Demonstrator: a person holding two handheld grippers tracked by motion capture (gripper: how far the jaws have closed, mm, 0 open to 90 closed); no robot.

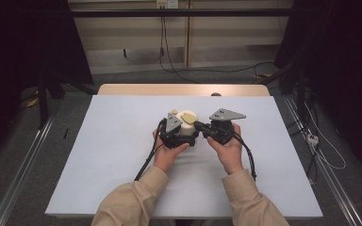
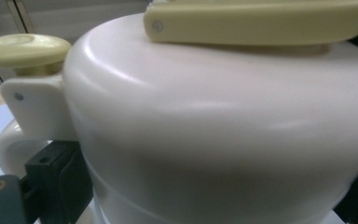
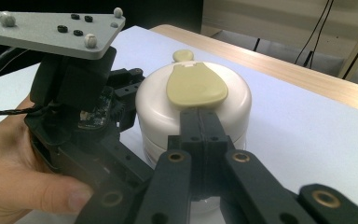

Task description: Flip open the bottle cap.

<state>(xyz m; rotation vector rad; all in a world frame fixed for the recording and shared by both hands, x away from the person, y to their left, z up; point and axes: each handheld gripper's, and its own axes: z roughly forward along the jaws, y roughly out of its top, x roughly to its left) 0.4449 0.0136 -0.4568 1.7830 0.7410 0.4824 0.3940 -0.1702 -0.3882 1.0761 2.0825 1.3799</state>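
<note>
White pot (image 1: 187, 128), squat and round with a domed shoulder, sits on the pale blue sheet (image 1: 113, 155) covering the counter (image 1: 122, 89), near the middle and a little toward the far edge. Pale yellow lid flap (image 3: 195, 87) lies flat on top of it; a small yellow knob (image 3: 182, 55) stands at the far rim on a white bracket. In the left gripper view the knob (image 2: 25, 50) is at upper left, above the bracket and a curved white handle (image 2: 10, 144), and the pot wall (image 2: 223, 140) is very close to the lens. Left claw (image 1: 181, 134) is up against the pot's left side, the person's left hand (image 1: 167, 153) wrapped round its body; one dark jaw shows at lower left in its own view, just beside the pot wall, the other dark at the far right edge, so the jaws seem to stand either side of the pot, but whether they press it cannot be told. Right claw (image 3: 200, 135) has its two jaws pressed together, no gap between them, tips touching the near edge of the lid flap at the pot's top rim; cannot tell if anything is caught between them. Right hand (image 1: 228, 148) holds that gripper just right of the pot. Grey three-cornered plates ride on both grippers. Beige sleeves (image 1: 127, 202) enter from the near edge.
</note>
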